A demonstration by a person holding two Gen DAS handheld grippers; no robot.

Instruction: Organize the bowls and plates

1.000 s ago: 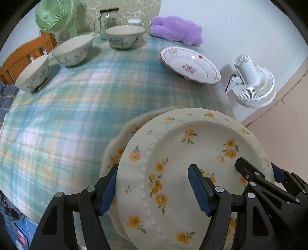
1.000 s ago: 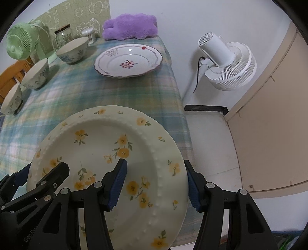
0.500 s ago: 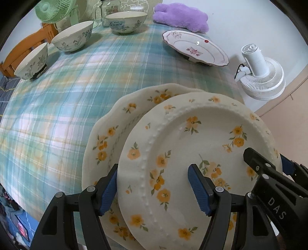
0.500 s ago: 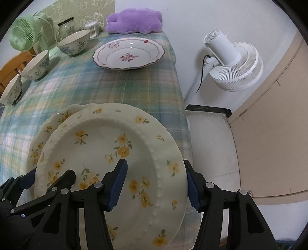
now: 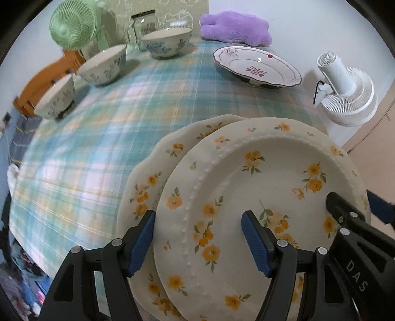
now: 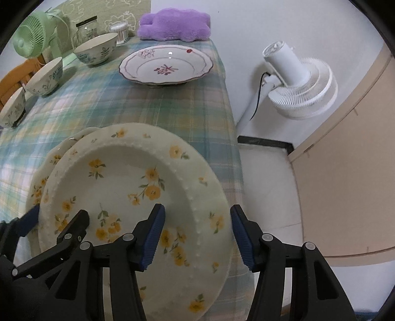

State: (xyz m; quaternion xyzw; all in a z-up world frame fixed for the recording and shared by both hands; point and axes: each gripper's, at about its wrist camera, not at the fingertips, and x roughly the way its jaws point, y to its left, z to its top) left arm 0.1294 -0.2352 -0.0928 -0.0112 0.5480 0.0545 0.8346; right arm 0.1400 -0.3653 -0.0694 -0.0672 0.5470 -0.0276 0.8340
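Note:
A cream plate with yellow flowers and a beaded rim (image 5: 259, 177) (image 6: 128, 177) is held between both grippers at the table's near right corner. My left gripper (image 5: 198, 243) (image 6: 55, 218) is shut across its left rim, one finger outside the edge and one on the plate's face. My right gripper (image 6: 197, 237) (image 5: 363, 210) is shut across the right rim the same way. Under it, offset to the left, a scalloped yellow-flower plate (image 5: 148, 177) (image 6: 56, 158) lies on the plaid tablecloth (image 5: 98, 138). Whether the two plates touch is hidden.
A pink-flower plate (image 5: 256, 66) (image 6: 165, 66) sits at the far right. Three bowls (image 5: 167, 42) (image 5: 103, 64) (image 5: 55, 98) line the far left. A green fan (image 5: 72, 22), jar (image 5: 144, 23) and purple plush (image 5: 234, 28) stand at the back. A white fan (image 6: 298, 84) stands on the floor beyond the table's right edge.
The held plate and both grippers have shifted right and slightly down relative to the scalloped plate, which now shows much more of its left rim. Both grips look the same.

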